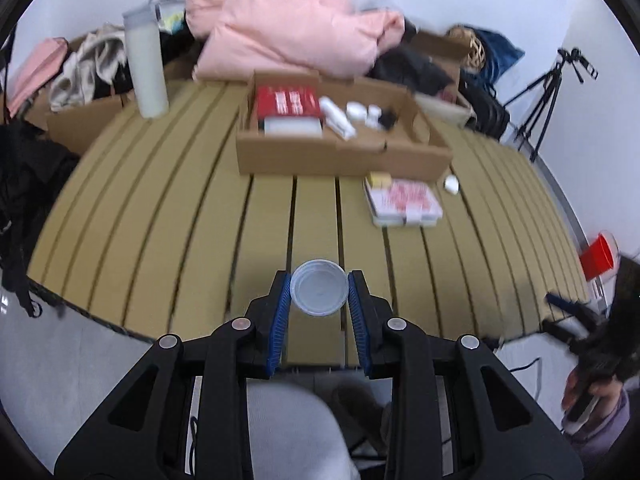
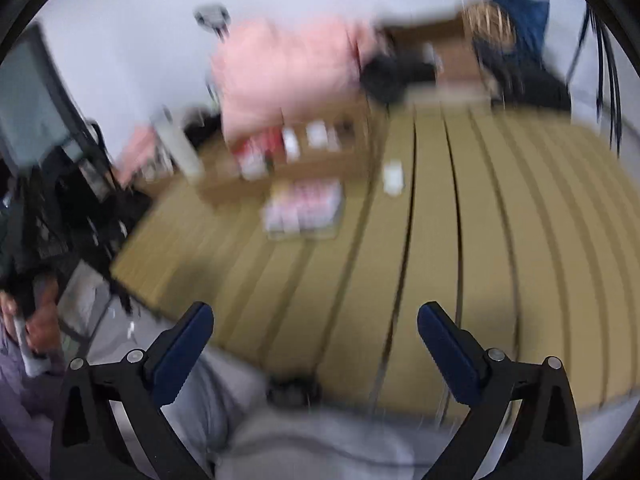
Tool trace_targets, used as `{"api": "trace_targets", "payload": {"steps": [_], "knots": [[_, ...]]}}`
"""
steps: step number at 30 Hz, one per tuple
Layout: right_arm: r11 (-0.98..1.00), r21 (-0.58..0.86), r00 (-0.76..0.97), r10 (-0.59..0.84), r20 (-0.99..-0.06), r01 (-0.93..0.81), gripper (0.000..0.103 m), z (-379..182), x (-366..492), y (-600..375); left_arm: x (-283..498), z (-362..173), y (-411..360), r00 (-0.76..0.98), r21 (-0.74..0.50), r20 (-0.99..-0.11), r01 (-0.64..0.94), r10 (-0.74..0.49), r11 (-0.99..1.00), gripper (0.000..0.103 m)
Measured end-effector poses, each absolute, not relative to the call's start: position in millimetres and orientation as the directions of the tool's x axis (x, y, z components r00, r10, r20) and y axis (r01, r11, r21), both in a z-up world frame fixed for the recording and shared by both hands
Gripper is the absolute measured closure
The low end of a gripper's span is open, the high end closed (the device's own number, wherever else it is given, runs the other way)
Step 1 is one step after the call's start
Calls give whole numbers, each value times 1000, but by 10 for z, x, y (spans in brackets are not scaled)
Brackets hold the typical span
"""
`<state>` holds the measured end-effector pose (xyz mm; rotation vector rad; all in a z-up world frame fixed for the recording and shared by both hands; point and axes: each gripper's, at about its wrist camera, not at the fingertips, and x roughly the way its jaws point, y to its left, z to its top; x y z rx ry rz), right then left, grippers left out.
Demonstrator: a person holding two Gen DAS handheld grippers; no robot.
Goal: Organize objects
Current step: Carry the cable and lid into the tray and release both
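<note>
Sharpness belongs to the left wrist view alone: there the left gripper has its jaws closed narrowly on a small round translucent lid, the blue pads pressing its rim from either side above the near edge of the slatted table. Farther along that table stands an open cardboard box holding a red packet, a white tube and small white jars; in front of the box lies a flat white pack with red print, and just beside it a small white item. A tall white bottle stands upright to the left, a pink jacket is heaped behind the box, and a tripod stands against the wall. At the right edge of this view the person's other hand shows, wrapped around a dark handle. The right wrist view is heavily blurred and shows what the other does not: the right gripper with its jaws spread wide and nothing between them, above the near table edge and grey trousers. Both grippers point steeply down toward the table. The box, pack and jacket appear there only as smears, and a hand on a handle sits at the far left.
</note>
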<state>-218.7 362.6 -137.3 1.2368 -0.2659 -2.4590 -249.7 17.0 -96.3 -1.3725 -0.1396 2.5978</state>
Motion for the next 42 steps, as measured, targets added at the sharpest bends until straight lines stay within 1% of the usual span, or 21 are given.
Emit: {"api": "trace_targets", "payload": {"steps": [1,3,4,6,7,8,12,16,20,23,25,27,29,31,34,36,37,39,40,41,42], "knots": [[-919,318,-491,-393,-777,232,0,-1561,-2127,3549,-2484,-983,190,-546,-173,-808,-141,222,-975,78],[-921,284,-451,-380,-808,268,0,-1718,-2037,3415,-2488,-993,246,-545,-167,-807,-161,228,-973,78],[-929,223,-447,-340,-827,295,4,-1790,-2002,3295,-2493,-989,274,-545,-164,-807,-166,229,-972,78],[-932,138,-445,-286,-849,335,30,-1868,-1989,3151,-2512,-995,340,-546,-150,-808,-176,223,-973,78],[-936,69,-437,-225,-871,346,59,-1962,-2024,3055,-2511,-998,366,-547,-142,-809,-175,216,-974,78],[-937,45,-426,-200,-882,345,69,-2032,-2056,3024,-2509,-1006,377,-546,-140,-810,-175,214,-975,78],[-935,86,-423,-235,-875,343,82,-1994,-2150,3072,-2459,-976,359,-552,-137,-807,-172,210,-976,78],[-954,89,-477,-223,-850,287,86,-1806,-2187,3160,-2455,-901,329,-566,-147,-796,-166,216,-975,78],[-954,123,-585,-267,-766,275,86,-1287,-2289,3257,-2617,-721,344,-589,-172,-766,-196,256,-965,78],[-948,129,-648,-295,-702,292,86,-845,-2577,3285,-2925,-486,423,-628,-151,-729,-237,270,-960,78],[-945,108,-671,-297,-680,309,86,-603,-2850,3266,-3233,-336,518,-662,-111,-704,-253,255,-961,78],[-947,61,-694,-274,-666,315,86,-403,-3243,3181,-3675,-273,620,-642,-119,-719,-261,265,-958,78],[-944,83,-678,-289,-676,320,86,-275,-3768,3081,-4183,-321,727,-587,-164,-757,-254,287,-953,78],[-940,118,-638,-306,-706,320,86,-282,-4330,2931,-4598,-484,844,-542,-164,-796,-236,270,-958,78],[-946,151,-572,-296,-765,287,86,-490,-5035,2674,-5024,-808,975,-474,-161,-843,-226,253,-961,78],[-946,179,-519,-300,-800,271,86,-689,-5353,2564,-5276,-1044,1003,-408,-216,-866,-214,288,-953,77],[-944,189,-471,-301,-829,270,85,-862,-5560,2453,-5344,-1133,1000,-391,-221,-876,-195,282,-956,75],[-943,186,-425,-294,-856,277,83,-1065,-5700,2354,-5429,-1236,951,-392,-186,-889,-158,235,-970,50],[-945,178,-422,-285,-861,274,70,-1128,-5745,2322,-5402,-1219,913,-421,-181,-876,-162,234,-970,46],[-946,176,-432,-284,-856,272,35,-1169,-5773,2316,-5352,-1178,876,-455,-169,-859,-178,234,-969,41],[-943,195,-448,-302,-842,269,16,-1174,-5777,2346,-5310,-1135,860,-476,-159,-848,-193,234,-968,32]]}}
